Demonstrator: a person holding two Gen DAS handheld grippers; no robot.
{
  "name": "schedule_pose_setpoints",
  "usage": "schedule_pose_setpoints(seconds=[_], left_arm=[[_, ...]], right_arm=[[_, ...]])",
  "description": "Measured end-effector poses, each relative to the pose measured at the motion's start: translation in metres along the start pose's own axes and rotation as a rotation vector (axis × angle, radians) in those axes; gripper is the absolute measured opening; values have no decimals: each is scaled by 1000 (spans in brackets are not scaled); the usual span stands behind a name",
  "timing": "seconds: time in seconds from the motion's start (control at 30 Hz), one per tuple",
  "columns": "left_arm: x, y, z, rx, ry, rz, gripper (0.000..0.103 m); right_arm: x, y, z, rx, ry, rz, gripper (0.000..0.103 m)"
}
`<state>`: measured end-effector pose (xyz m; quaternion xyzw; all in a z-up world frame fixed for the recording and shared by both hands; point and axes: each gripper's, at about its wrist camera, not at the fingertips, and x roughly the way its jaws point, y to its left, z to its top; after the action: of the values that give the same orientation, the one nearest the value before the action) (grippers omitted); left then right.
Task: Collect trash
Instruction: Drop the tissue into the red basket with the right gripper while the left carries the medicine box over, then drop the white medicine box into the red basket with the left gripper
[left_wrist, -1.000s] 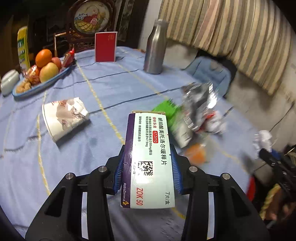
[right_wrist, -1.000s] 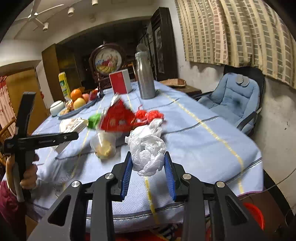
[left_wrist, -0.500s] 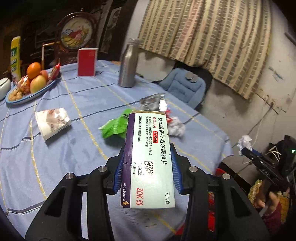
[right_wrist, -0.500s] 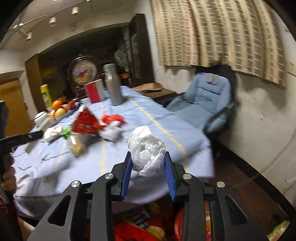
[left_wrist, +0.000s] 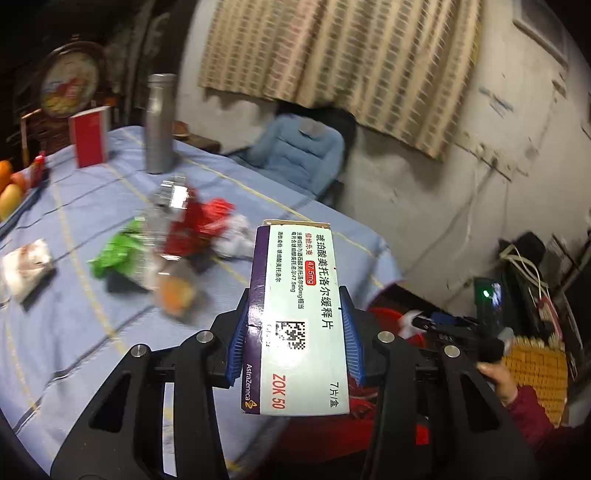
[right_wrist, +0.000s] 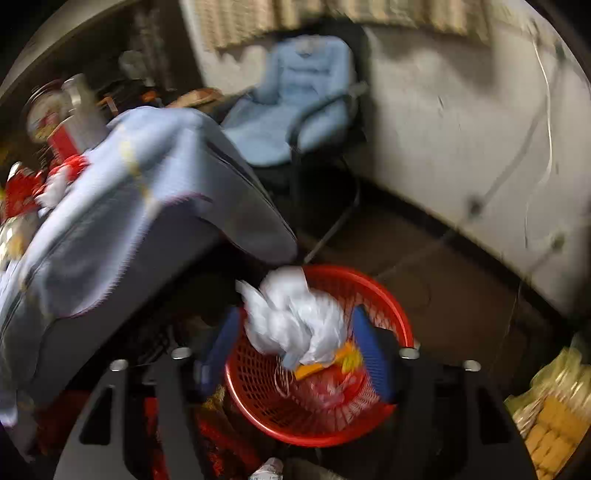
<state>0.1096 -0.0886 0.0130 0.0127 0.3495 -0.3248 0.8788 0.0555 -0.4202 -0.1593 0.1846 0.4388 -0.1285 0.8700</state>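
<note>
The right gripper (right_wrist: 295, 347) has swung from above the bench (left_wrist: 92, 314) down over the red basket (right_wrist: 388, 314) on the floor; its jaws are opening, freeing the crumpled tissue (right_wrist: 295, 321). The left gripper (left_wrist: 293, 341) still clamps the medicine box (left_wrist: 295, 314) near the bench's right edge, basket just beyond.

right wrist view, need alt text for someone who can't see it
The right gripper, jaws opening, releases a crumpled white tissue over a red mesh basket on the floor. A table edge draped in a light blue cloth fills the left, with a blue chair against the wall behind; the picture is motion-blurred.
</note>
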Motion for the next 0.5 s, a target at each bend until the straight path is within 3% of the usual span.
schedule_pose_setpoints(seconds=[0.07,0.2,0.5], left_arm=[[15,-16,2,36,29,-22,44],[46,-50,4,96,91,-88,44],[134,-151,0,267,250,-229,45]], right_arm=[[-7,-6,2,17,-30,11,67],[-31,-14,5,29,-137,-13,83],[-52,-47,13,133,-211,7,84]])
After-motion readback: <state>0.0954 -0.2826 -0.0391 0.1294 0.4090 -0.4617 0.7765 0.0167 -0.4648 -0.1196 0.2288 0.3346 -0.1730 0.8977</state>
